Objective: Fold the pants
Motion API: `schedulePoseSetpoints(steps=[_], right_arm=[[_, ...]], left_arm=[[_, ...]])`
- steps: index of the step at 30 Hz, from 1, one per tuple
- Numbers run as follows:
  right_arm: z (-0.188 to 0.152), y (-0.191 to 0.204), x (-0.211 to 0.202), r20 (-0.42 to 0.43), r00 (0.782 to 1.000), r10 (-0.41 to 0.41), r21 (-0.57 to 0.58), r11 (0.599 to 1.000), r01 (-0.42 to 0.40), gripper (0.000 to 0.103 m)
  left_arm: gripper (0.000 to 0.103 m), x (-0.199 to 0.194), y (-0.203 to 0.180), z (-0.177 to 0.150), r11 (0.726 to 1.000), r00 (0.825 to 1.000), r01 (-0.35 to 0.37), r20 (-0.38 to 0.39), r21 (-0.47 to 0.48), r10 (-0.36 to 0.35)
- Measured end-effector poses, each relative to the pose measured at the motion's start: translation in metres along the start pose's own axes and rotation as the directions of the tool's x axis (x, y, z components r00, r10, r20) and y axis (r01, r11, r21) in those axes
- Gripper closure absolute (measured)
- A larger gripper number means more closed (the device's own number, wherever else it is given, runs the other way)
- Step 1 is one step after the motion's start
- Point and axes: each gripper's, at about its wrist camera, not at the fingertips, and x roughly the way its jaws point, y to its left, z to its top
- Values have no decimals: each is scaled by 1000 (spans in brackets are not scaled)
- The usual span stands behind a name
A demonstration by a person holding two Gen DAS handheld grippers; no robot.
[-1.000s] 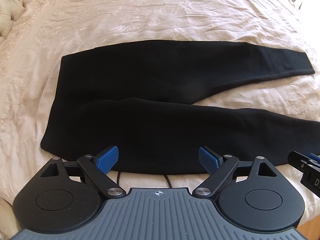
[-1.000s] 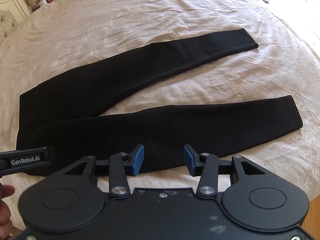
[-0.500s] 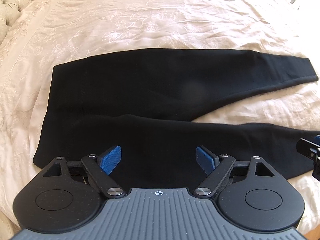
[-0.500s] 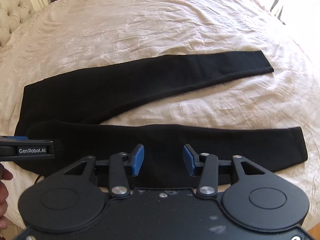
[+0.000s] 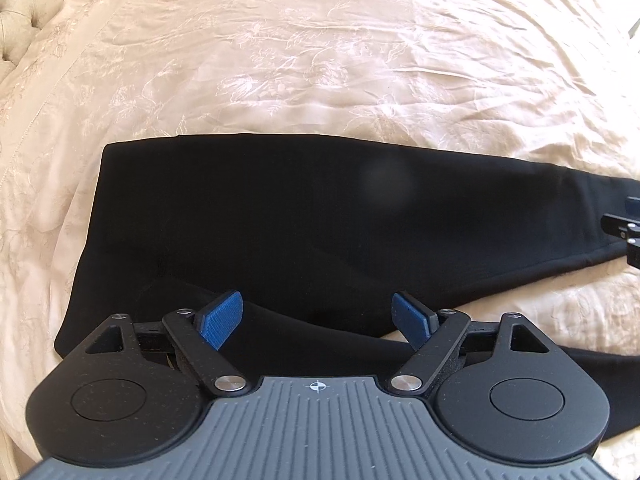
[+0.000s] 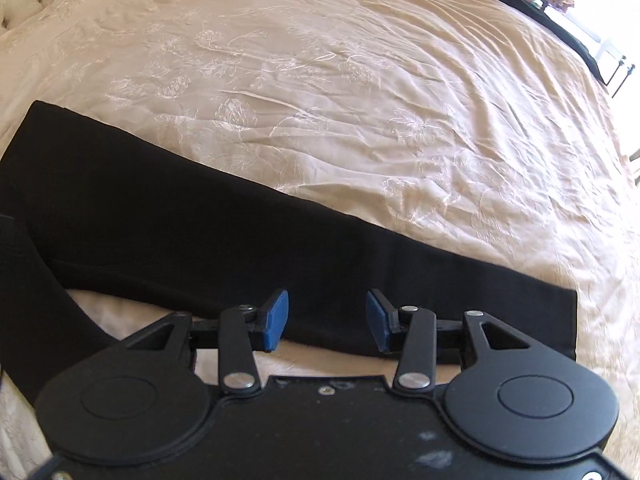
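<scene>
Fingers spread wide and empty on both grippers, hanging over the bed (image 5: 320,60), where the pants (image 5: 300,220) lie flat, legs splayed. The left gripper (image 5: 318,320) sits near the waist and the right gripper (image 6: 326,320) over a leg (likely lining up the first lengthwise fold).

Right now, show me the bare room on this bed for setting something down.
Free: the cream bedspread beyond the black pants, up to the tufted headboard. A narrow wedge lies between the legs. Crowded: the near edge, under both open grippers.
</scene>
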Motion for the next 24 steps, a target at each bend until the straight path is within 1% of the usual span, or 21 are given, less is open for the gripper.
schedulePoseSetpoints(steps=[3,6,7,9,11,12,13,15,16,17,18,21,24], right_arm=[[14,-10,28,6,1000,4,-131,991,-3,57],[27,-17,51,15,999,51,-237,971,-46,57],[31,-17,58,5,996,85,-285,955,-80,57],[36,-14,69,-10,992,122,-369,922,-117,57],[40,-6,81,-48,984,169,-461,870,-172,58],[42,-4,86,-68,981,181,-491,850,-191,58],[39,-1,93,-96,977,188,-527,823,-210,60],[40,3,102,-128,971,204,-559,794,-241,62],[41,3,105,-142,966,218,-556,790,-260,70],[42,3,106,-160,962,223,-545,792,-275,97],[43,4,106,-168,961,221,-539,796,-277,98],[36,7,90,-139,966,220,-552,792,-259,98],[24,10,66,-109,968,225,-554,795,-248,98]], left_arm=[[21,11,-3,7,1000,1000,-11,-28,-12,11],[21,18,-7,12,1000,999,-21,-41,-9,21],[21,21,-7,17,1000,999,-22,-46,-7,22],[21,26,-10,22,1000,998,-24,-52,-1,24],[21,30,-12,28,1000,998,-21,-54,2,21],[21,31,-13,32,1000,998,-15,-55,3,16],[21,33,-14,36,1000,998,-7,-55,3,7],[21,36,-14,45,1000,999,13,-51,0,-13],[21,38,-13,50,1000,998,27,-49,-5,-28],[21,39,-12,55,999,998,41,-49,-13,-42],[21,42,-11,61,998,997,57,-49,-25,-58],[21,52,-6,81,993,993,97,-55,-72,-101],[21,64,-1,100,988,992,108,-59,-114,-115]])
